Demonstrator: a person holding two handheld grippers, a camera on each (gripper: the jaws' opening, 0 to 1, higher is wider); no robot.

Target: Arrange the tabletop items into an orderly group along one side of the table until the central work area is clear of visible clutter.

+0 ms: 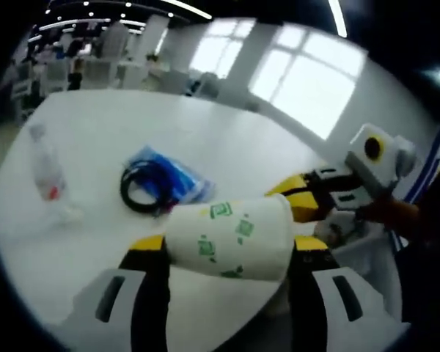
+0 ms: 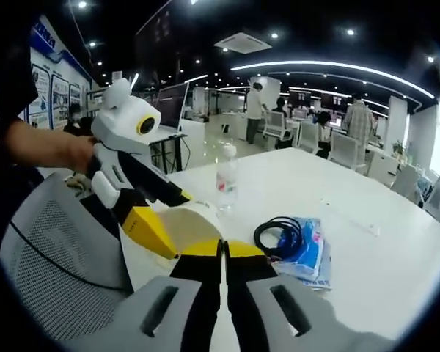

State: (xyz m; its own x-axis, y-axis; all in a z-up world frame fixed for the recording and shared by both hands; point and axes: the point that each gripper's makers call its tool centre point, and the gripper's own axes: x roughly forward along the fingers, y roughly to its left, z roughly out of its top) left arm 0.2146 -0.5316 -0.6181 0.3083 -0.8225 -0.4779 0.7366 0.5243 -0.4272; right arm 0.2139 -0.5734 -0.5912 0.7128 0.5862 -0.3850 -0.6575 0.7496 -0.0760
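Observation:
A white paper cup (image 1: 231, 238) with green prints lies sideways between the yellow-tipped jaws of my left gripper (image 1: 231, 248), which is shut on it. In the right gripper view the same cup (image 2: 187, 220) shows its open mouth, held by the left gripper (image 2: 150, 220) that comes in from the left. My right gripper (image 2: 222, 249) is shut with nothing in it, close beside the cup. It also shows in the left gripper view as the right gripper (image 1: 304, 198). On the white table (image 1: 103, 125) stand a clear plastic bottle (image 1: 48, 176) (image 2: 226, 176) and a blue packet (image 1: 180, 180) (image 2: 312, 253) with a coiled black cable (image 1: 143, 187) (image 2: 279, 236) on it.
A grey mesh chair (image 2: 51, 249) stands at the table's near edge on the left. A thin white strip (image 2: 348, 216) lies further along the table. Office desks, chairs and people fill the background behind the table.

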